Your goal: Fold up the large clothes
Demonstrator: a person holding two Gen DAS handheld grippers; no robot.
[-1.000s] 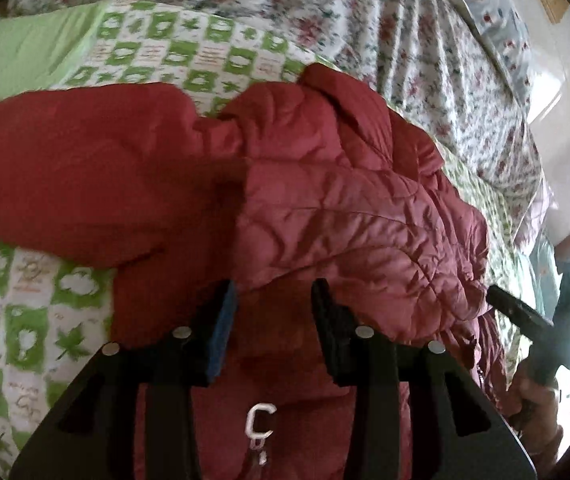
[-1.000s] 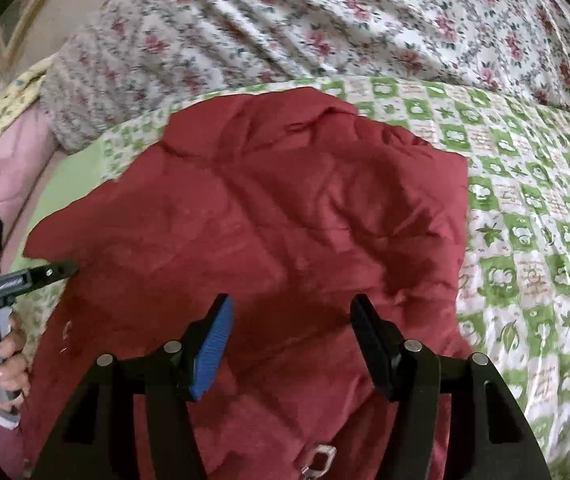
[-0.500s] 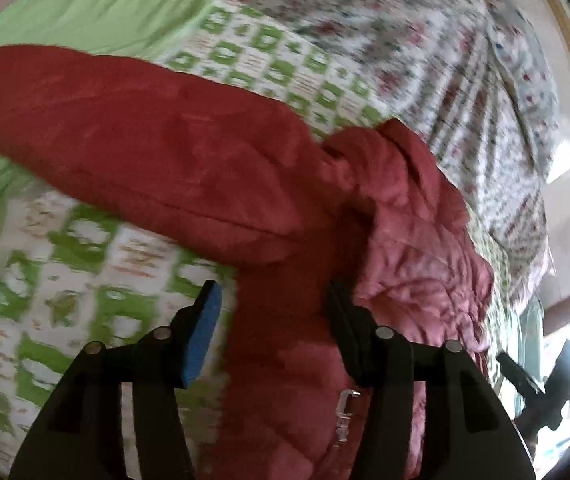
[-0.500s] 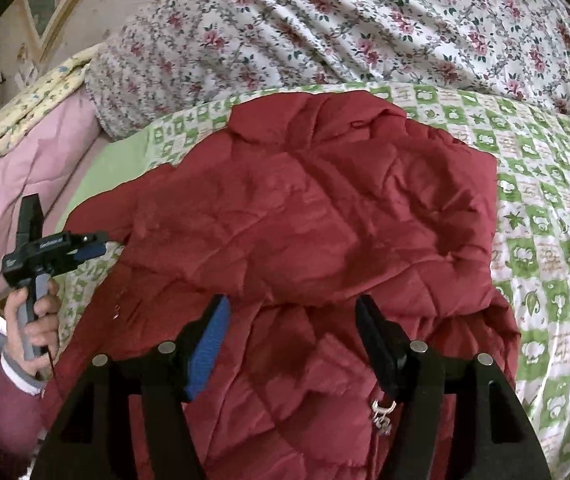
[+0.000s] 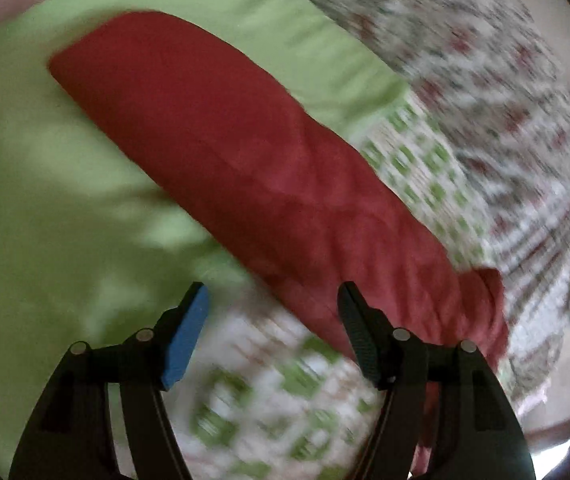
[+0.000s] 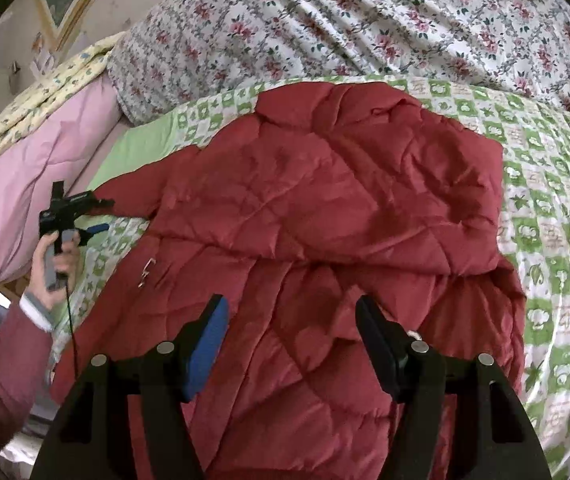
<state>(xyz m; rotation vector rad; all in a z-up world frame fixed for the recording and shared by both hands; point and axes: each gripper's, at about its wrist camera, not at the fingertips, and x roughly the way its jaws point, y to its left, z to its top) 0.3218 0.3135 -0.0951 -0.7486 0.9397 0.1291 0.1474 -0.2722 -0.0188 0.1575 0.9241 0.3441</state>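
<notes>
The red quilted jacket point(image 6: 325, 216) sprawls across the green-checked bedspread point(image 6: 557, 216), its sleeve point(image 5: 221, 152) stretched far left beside the left gripper point(image 5: 273, 336), whose empty jaws are opening, while the right gripper point(image 6: 291, 344) hovers gaping, gripping nothing.

No legible text; white lettering on left gripper point(image 6: 99, 216) body too small to read.

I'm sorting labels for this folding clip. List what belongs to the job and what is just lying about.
Job:
red padded jacket
its outstretched sleeve
left gripper, jaws opening, nothing between them
right gripper, open

Lying about:
green checked bedspread
floral quilt
pink quilt
yellow blanket
</notes>
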